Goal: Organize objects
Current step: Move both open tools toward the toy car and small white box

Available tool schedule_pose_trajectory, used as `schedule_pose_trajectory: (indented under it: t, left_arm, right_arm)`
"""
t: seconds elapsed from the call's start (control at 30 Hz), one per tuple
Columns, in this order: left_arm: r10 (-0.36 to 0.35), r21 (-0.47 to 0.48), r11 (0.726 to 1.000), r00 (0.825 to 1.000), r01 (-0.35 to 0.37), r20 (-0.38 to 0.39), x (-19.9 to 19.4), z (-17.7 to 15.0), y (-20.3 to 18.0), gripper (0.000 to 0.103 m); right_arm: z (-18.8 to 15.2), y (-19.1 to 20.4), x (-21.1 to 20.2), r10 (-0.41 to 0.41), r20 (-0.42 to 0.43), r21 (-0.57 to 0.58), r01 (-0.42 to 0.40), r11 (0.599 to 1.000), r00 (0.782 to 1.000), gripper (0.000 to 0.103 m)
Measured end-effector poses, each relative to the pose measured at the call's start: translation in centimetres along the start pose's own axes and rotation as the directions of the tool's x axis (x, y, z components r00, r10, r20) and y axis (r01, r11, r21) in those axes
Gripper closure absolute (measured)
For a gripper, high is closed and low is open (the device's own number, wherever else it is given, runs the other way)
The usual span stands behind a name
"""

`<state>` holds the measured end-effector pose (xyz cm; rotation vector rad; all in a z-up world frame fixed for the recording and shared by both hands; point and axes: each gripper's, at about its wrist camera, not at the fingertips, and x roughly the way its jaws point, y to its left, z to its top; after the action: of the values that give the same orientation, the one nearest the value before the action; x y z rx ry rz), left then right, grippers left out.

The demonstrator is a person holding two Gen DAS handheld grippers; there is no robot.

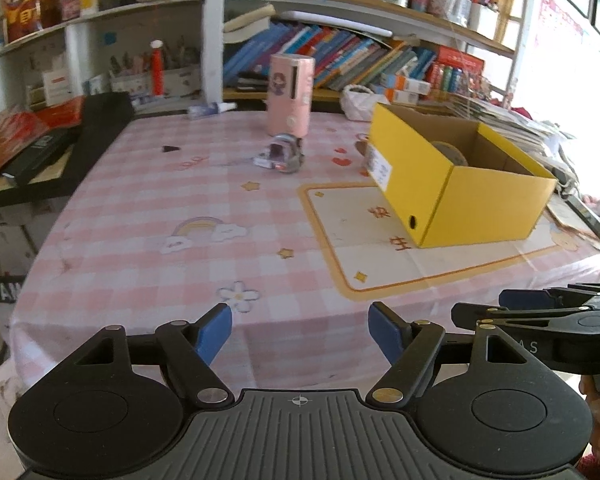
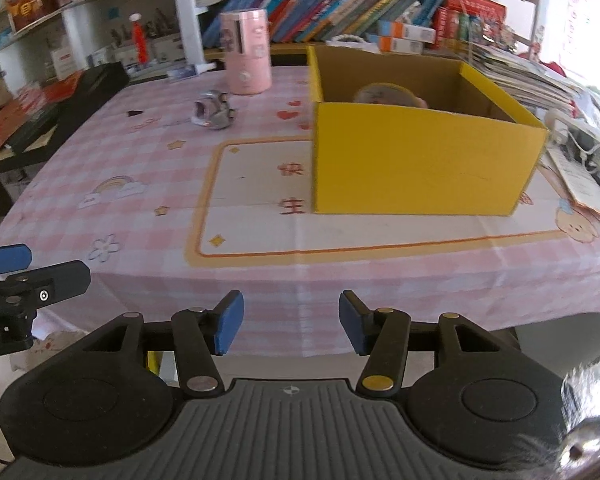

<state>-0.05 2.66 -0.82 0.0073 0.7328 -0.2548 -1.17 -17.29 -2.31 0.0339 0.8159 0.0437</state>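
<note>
**Two empty grippers wait at the near edge as tidying stands part done**

The left gripper (image 1: 300,334) hangs over the near edge of the surface (image 1: 148,208) with its blue pads spread wide and nothing between them. Just to its right, the right gripper (image 2: 291,322) stands at a moderate gap, likewise empty. Neither touches any object.

Farther out, toward the right of the pink checked cloth, sits one yellow box (image 2: 420,160), open at the top. One roll of tape (image 2: 384,94) lies inside it, partly hidden by the near wall; whether anything else is in the box cannot be told.

At the far side, left of the box, one pink cylinder (image 1: 291,94) stands upright, and one small silver gadget (image 1: 282,156) lies just in front of it. One small dark scrap (image 1: 171,148) rests to the left of these, well apart.

Judging by this layout, the sorting is under way: one item is boxed, while the cylinder and the gadget appear still to be gathered. Crowded bookshelves (image 1: 360,52) fill the background.
</note>
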Motion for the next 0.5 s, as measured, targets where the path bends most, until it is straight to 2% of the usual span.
schedule_pose_trajectory:
  t: [0.5]
  left_arm:
    - [0.063,-0.033,0.998,0.997,-0.062,0.04,-2.2,-0.6,3.6,0.025]
  right_arm:
    - [0.5,4.5,-0.4,0.064,0.033,-0.073,-0.061,0.995,0.997,0.047]
